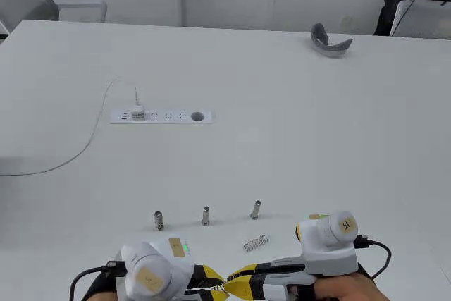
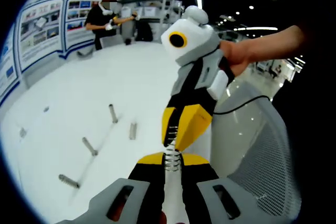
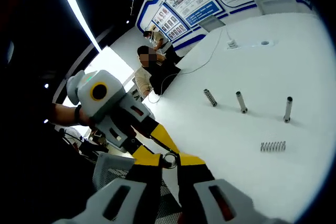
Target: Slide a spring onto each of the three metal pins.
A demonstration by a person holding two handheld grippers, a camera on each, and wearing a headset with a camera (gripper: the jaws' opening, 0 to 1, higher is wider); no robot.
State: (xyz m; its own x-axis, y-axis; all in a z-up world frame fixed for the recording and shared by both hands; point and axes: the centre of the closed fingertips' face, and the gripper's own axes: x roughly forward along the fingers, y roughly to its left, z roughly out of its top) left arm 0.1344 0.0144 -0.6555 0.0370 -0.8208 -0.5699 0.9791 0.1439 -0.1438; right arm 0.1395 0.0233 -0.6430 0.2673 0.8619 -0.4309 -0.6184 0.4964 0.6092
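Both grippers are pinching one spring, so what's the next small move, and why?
Probably open the left gripper and let the right gripper carry the held spring to the middle pin: that pin stands bare, and an end pin already wears one.

The left gripper (image 1: 213, 287) is a white and pale grey plastic handpiece with black jaws capped in yellow. It has a small green light (image 1: 185, 248) on top and a thin black cable (image 1: 88, 276) at its rear. The right gripper (image 1: 238, 280) has the same grey-white shell and yellow-tipped black jaws, with a looped black cord (image 1: 377, 248). A dark band (image 3: 77, 113), perhaps a wrist strap, circles one wrist.
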